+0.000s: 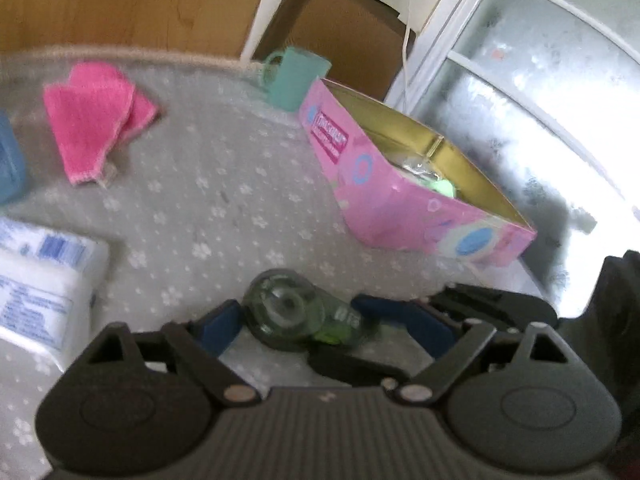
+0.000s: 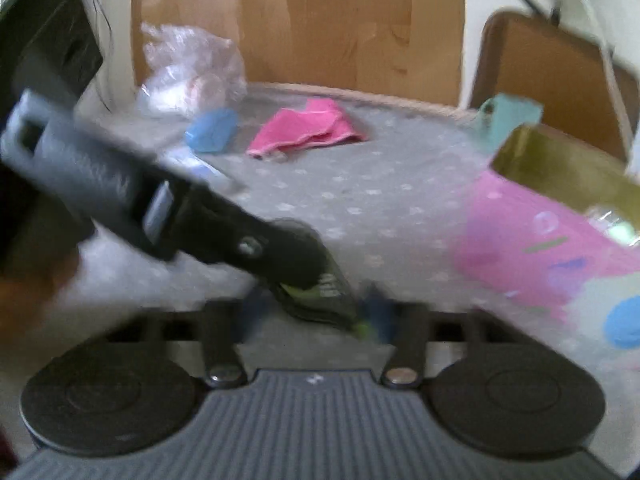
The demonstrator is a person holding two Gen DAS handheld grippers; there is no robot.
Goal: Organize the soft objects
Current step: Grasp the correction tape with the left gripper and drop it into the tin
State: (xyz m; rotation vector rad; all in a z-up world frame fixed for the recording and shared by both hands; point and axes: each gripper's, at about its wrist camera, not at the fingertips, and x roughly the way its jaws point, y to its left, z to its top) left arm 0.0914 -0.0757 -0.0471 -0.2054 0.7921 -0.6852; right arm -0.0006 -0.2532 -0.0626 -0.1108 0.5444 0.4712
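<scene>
Tape dispenser (image 1: 304,316) between left tool (image 1: 298,322) pads, pink box (image 1: 400,200) ahead-right.
Long axis crosswise to the left fingers, green tip toward the right tool (image 2: 316,316). Left tool partly spread, pads touching or nearly touching the dispenser; firm pinch unclear. Right tool spread around the green tip; contact lost in blur. Pink towel (image 1: 94,120) far-left on tabletop (image 1: 224,184), well apart, untouched.

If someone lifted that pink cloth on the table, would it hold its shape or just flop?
The pink cloth would probably flop: it lies folded and rumpled, its edges draping flat onto the table. It looks thin and fuzzy, so likely light and not slippery. It should not roll or break.
</scene>
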